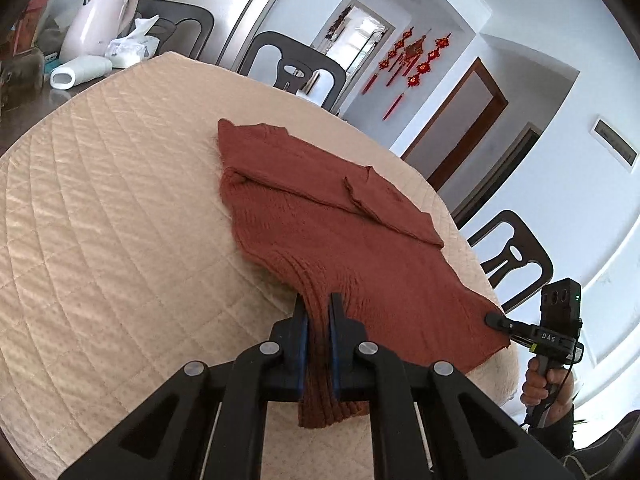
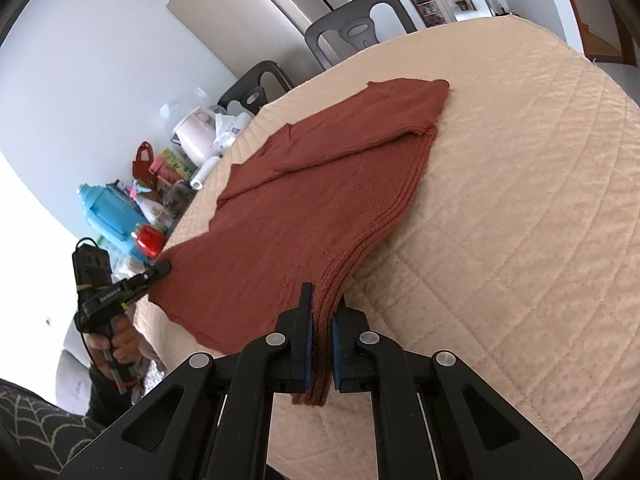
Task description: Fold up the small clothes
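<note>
On right claw (image 1: pixel 496 320): "DAS" lettering.

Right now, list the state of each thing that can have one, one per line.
Left tongs: shut on the sweater's ribbed hem.
Right tongs: shut on the same hem, at the other corner.
Sweater: rust knit, spread flat on the quilted cover, sleeves folded over the body, near hem lifted at both corners.
Tissue pack: open, a tissue sticking up.

Two close wrist views, angled down across the quilted table (image 1: pixel 120 220), the rust sweater (image 1: pixel 340 232) shared.
</note>
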`<state>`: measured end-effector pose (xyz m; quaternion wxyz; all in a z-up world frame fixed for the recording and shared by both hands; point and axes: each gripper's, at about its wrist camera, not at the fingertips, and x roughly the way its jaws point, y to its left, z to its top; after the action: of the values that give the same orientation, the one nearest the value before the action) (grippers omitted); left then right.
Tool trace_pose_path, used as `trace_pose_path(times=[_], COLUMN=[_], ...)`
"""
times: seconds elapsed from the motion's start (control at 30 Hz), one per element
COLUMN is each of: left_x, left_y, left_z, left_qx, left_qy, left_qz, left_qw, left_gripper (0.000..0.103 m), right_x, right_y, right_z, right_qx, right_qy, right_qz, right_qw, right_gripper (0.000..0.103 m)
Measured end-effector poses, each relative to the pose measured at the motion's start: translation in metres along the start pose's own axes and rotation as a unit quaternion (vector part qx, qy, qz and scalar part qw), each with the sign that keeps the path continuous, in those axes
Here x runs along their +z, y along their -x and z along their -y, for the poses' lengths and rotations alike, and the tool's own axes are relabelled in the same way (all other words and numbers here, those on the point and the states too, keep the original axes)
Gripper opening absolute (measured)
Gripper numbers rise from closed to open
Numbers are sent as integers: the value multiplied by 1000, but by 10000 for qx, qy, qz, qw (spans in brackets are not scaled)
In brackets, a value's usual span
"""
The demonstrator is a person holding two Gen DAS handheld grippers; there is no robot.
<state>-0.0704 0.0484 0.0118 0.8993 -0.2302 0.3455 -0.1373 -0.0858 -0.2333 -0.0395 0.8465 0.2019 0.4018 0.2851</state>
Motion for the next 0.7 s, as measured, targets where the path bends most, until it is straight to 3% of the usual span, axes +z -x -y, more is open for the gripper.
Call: trace_pose_path(times=[0.2,0.4,0.7], left_x=[28,71,132], left_y=[-6,-27,-93], left_z=[5,9,-15], left_qx=[-53,31,320], left_qy=[-54,-170,40], left_qz=[233,314,6], left_qw=[9997,9994,9995], left_gripper=[10,10,10], right_x=[22,65,143], right_y=[-1,-12,-57], right_z=[-5,-6,22], right_qx=[81,-14,-20], right_qy=[41,141,-302], right_qz=[162,294,260], right_qw=[9998,9995,9992], right_gripper=[7,7,7])
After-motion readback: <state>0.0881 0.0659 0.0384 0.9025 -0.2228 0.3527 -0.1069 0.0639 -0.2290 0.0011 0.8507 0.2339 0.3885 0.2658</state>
